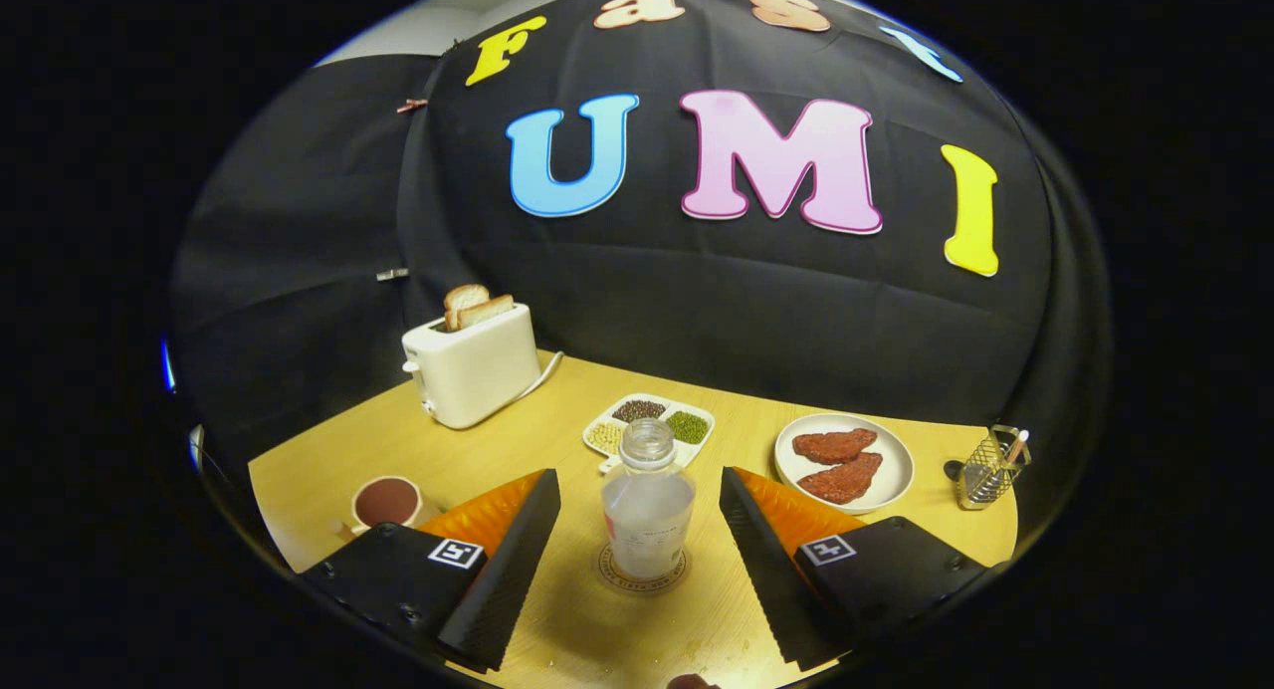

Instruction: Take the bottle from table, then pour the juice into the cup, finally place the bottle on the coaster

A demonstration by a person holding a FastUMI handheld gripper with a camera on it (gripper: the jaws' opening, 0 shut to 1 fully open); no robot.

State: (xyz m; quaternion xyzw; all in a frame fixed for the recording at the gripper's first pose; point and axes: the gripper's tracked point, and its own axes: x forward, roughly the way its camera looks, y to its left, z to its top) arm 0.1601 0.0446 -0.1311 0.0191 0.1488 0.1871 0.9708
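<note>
Looking at the bottle (648, 510), it's a clear plastic one with no cap on, standing upright on the round coaster (642, 573) between the jaws. The gripper (637, 560) is spread wide, with a clear gap on both sides of the bottle, so it's holding nothing right now.

Handling-wise I'd guess the bottle is pretty light, with thin walls that flex if you squeeze hard, and smooth enough to slip. Since the mouth is open, any tilt could spill whatever's left inside; I can't really tell how much that is. Best place to grab looks like the wide body below the shoulder, not the narrow neck.

Other stuff on the counter (577, 629): the cup (386, 503) with dark liquid sits off to the left, just beyond the left finger. Straight past the bottle is a divided tray of beans (649, 425), close behind it. Further right there's a plate with two reddish patties (844, 462) and a wire holder (990, 467). A white toaster (473, 368) sits far back left. Nothing blocks the jaws themselves.
</note>
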